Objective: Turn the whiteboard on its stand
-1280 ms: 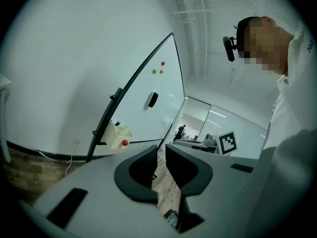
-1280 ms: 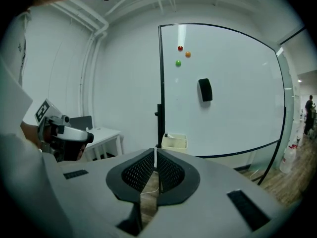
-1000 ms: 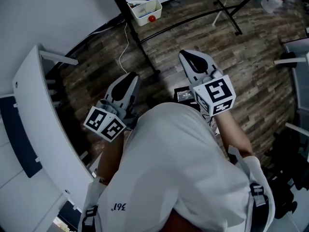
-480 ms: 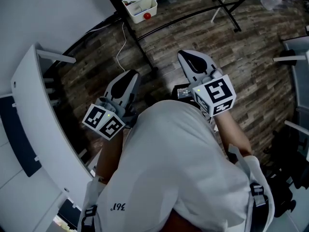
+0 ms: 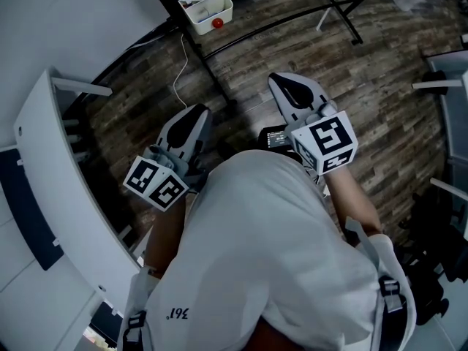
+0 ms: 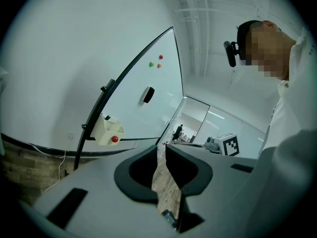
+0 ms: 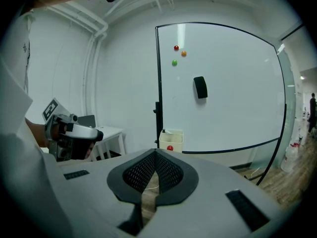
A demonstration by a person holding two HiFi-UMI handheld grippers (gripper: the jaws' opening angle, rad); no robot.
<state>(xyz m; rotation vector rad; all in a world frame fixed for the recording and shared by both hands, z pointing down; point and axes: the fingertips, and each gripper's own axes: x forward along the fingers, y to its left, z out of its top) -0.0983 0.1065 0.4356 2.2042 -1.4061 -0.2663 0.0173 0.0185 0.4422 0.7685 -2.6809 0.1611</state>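
Observation:
The whiteboard [image 7: 223,93] stands upright in a black frame ahead of both grippers, also seen obliquely in the left gripper view [image 6: 143,98]. It carries three small magnets [image 7: 178,53] and a black eraser [image 7: 200,87]. A white tray [image 5: 205,6] holding a red ball hangs at its lower corner. My left gripper [image 5: 196,112] [image 6: 162,150] points at the board from a distance, its jaws a narrow slit apart with only floor showing between them. My right gripper [image 5: 282,83] [image 7: 156,152] is shut on nothing, also well short of the board.
A white desk [image 5: 44,159] runs along the left. Black stand legs [image 5: 340,9] and a white cable [image 5: 179,79] lie on the wood floor. Another white table [image 7: 106,132] stands left of the board, and furniture edges [image 5: 446,86] line the right side.
The head view has drifted a little, so the tray sits higher in the picture. Both grippers keep their places and their jaws look the same.

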